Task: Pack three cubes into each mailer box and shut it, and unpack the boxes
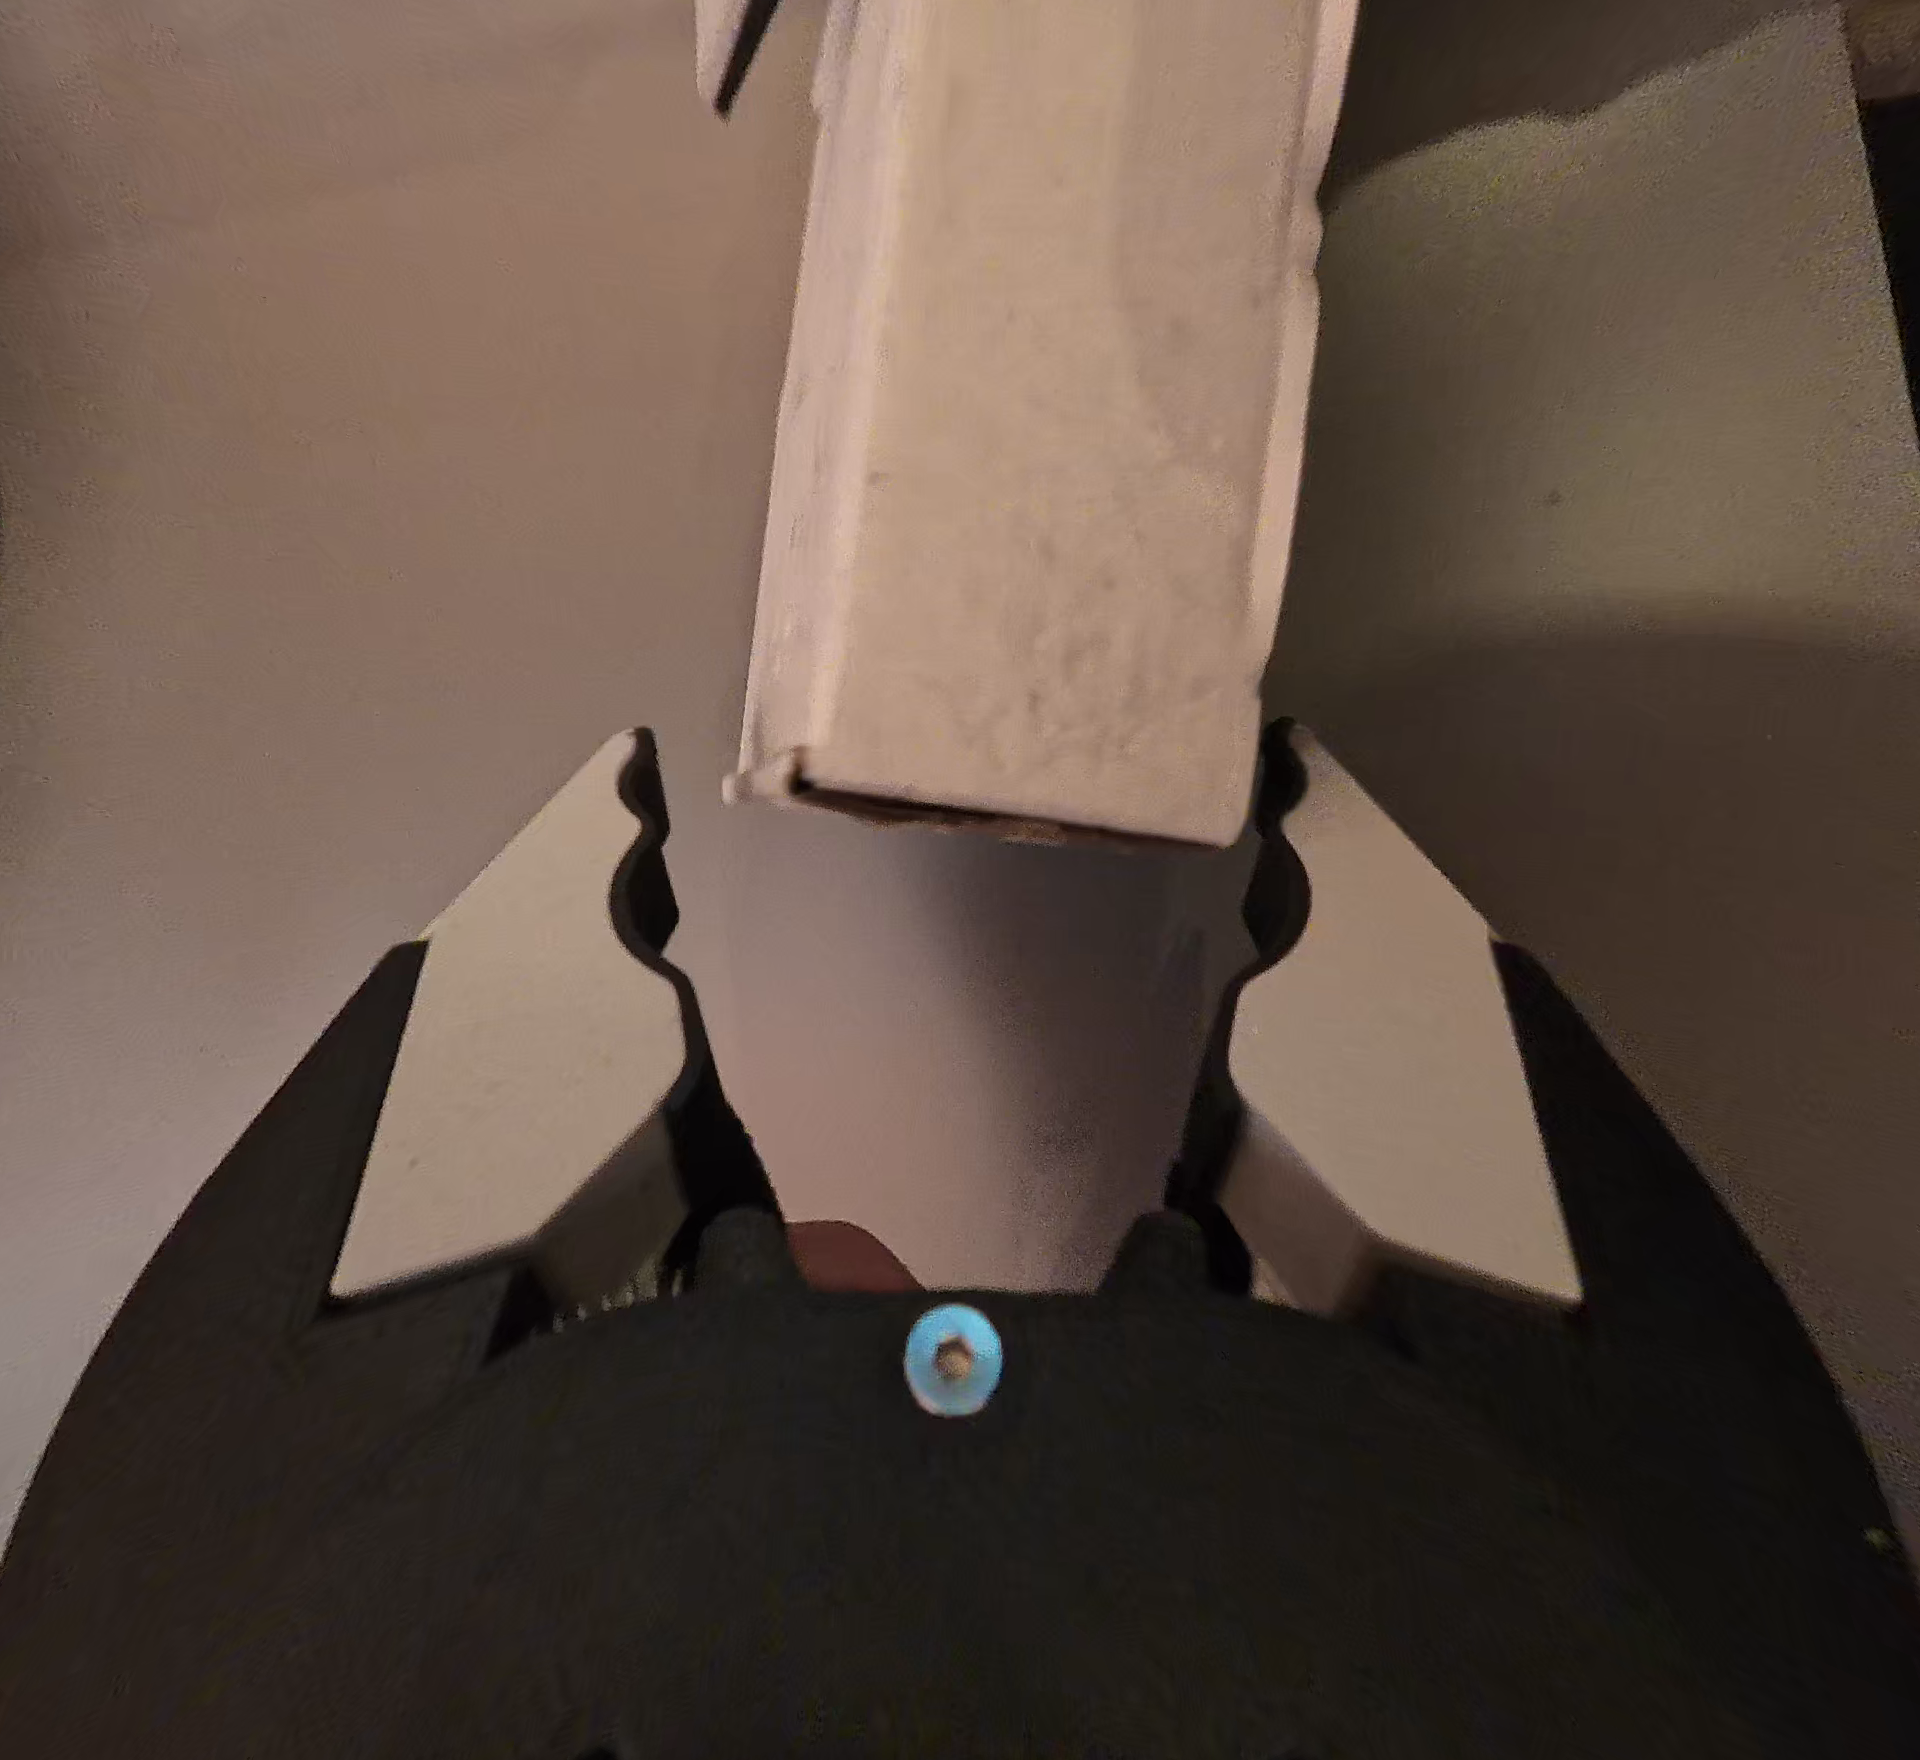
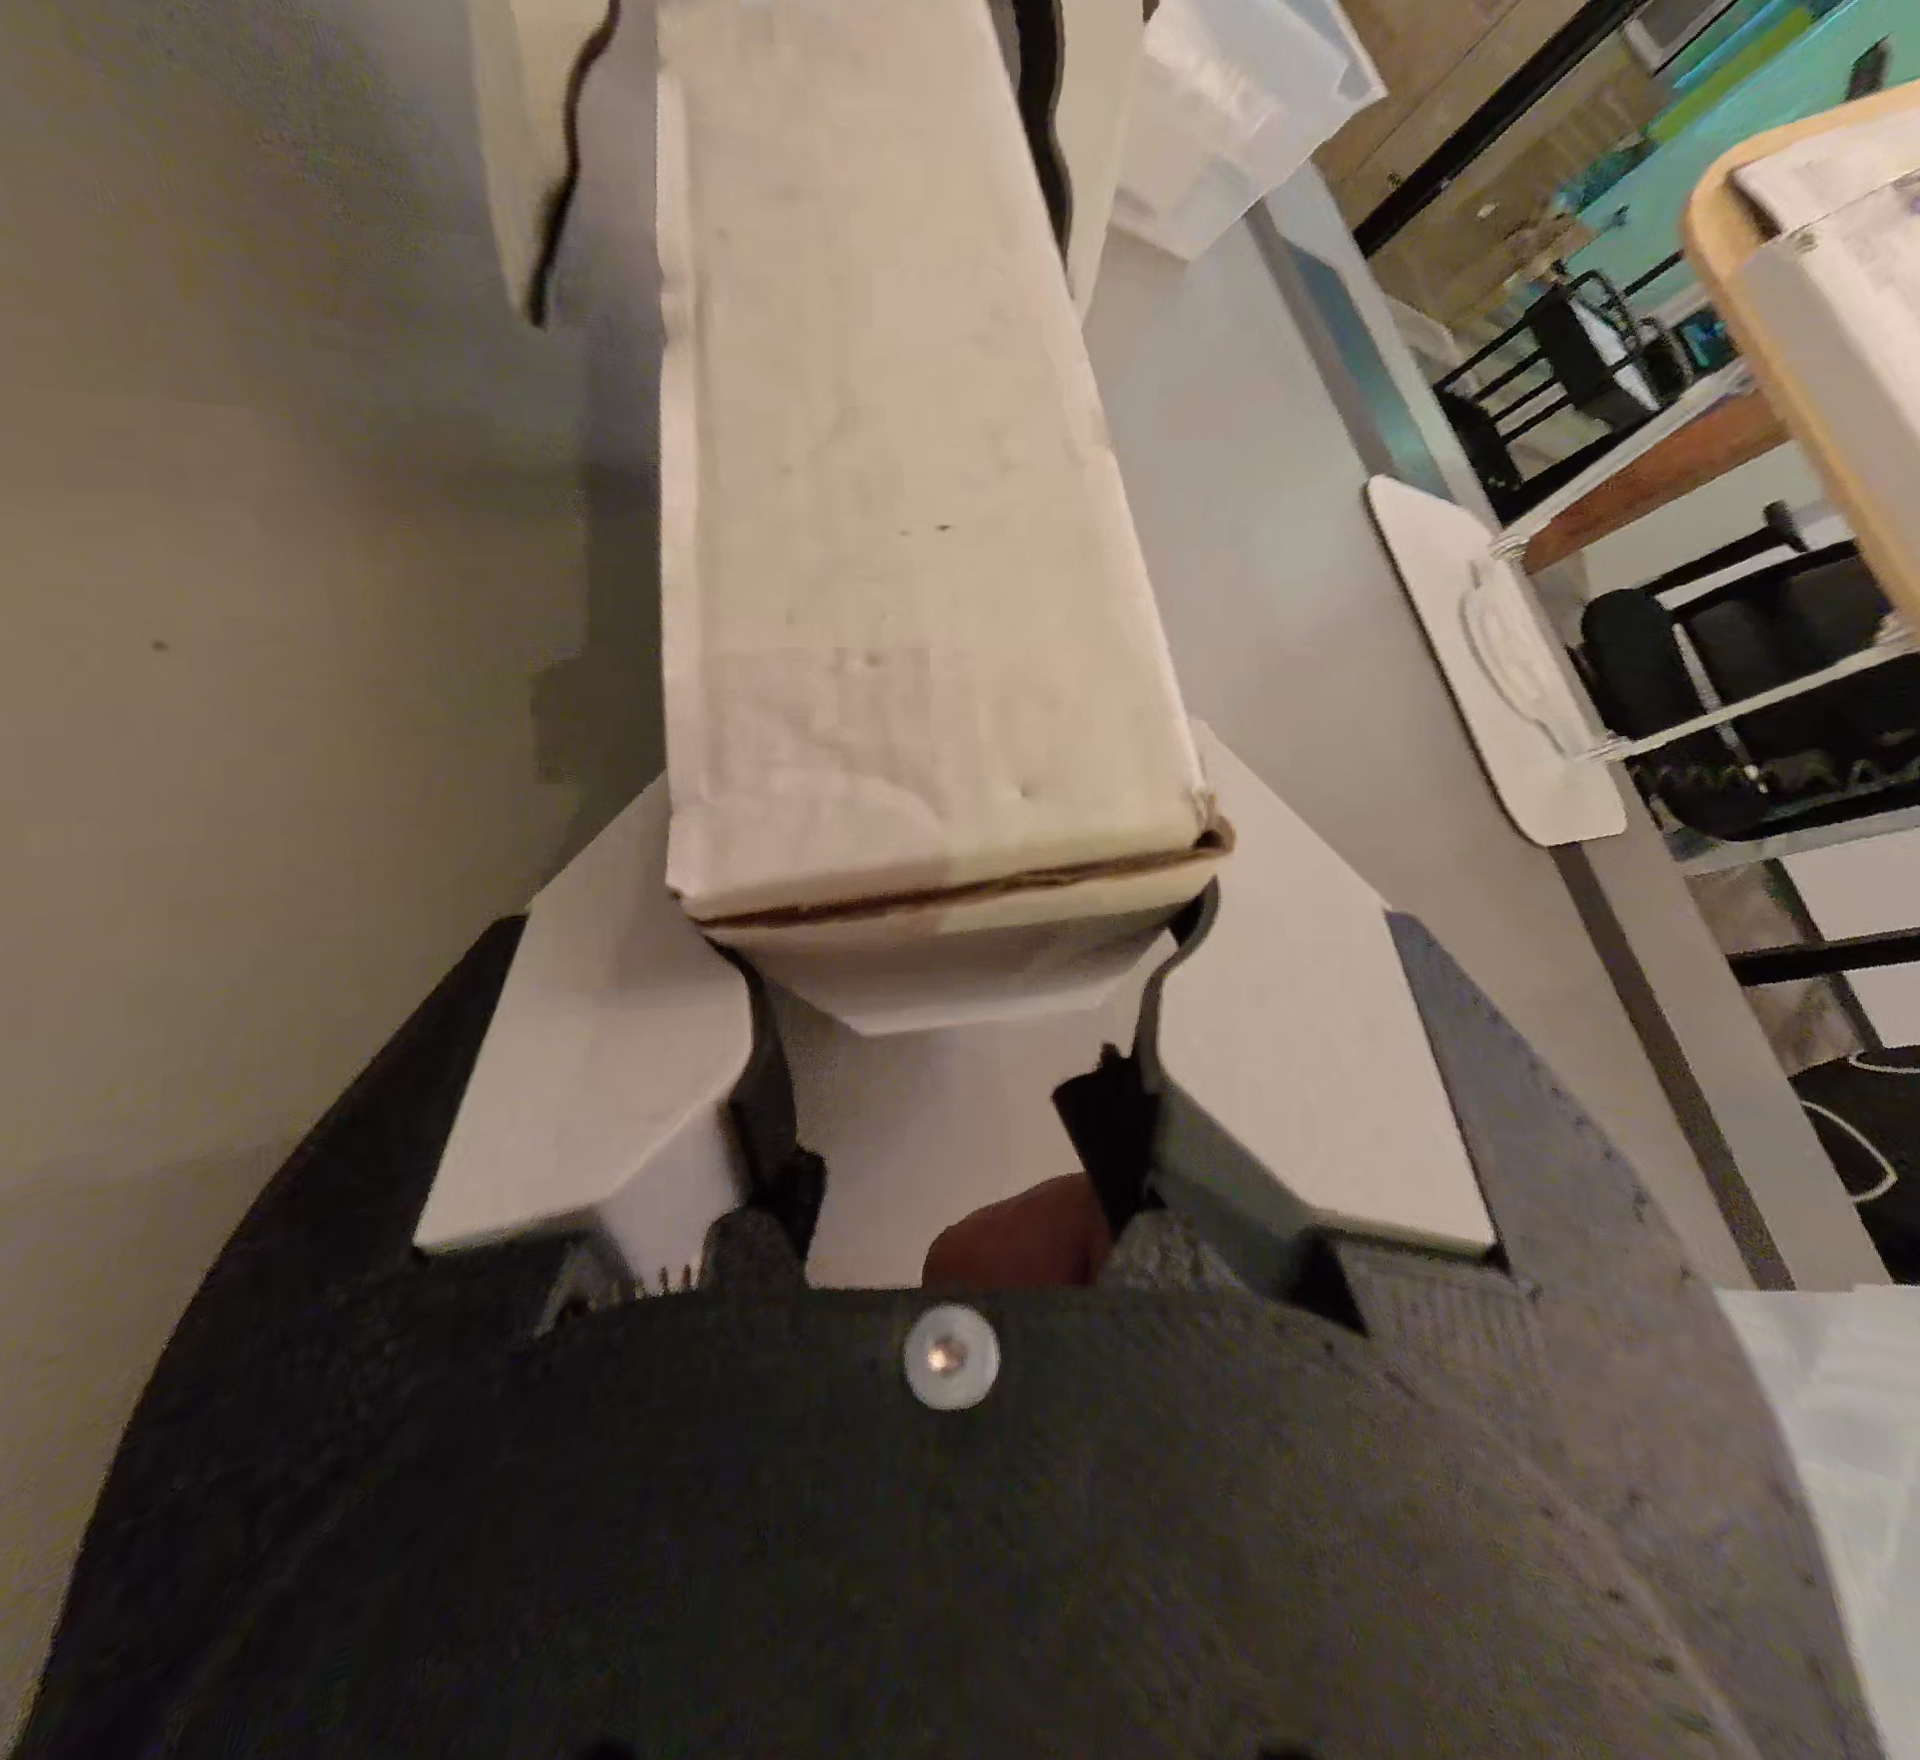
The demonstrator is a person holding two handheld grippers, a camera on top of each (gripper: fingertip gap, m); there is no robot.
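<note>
A long white mailer box [image 1: 1039,422] is closed and lies lengthwise between my two grippers, over the white table [image 1: 312,463]. My left gripper [image 1: 961,739] is open around one end of the box. Its right finger touches the box corner, and a small gap shows at its left finger. In the right wrist view the box [image 2: 894,484] runs away from me. My right gripper [image 2: 935,848] is shut on its near end, where a flap edge shows brown cardboard. The left gripper [image 2: 821,48] surrounds the far end. No cubes are in view.
A clear plastic bin [image 2: 1236,79] stands on the table at the back right. The table's right edge [image 2: 1558,837] runs beside a white flat pad [image 2: 1475,661]. Black chairs [image 2: 1714,671] and a wooden table [image 2: 1766,276] stand beyond the edge.
</note>
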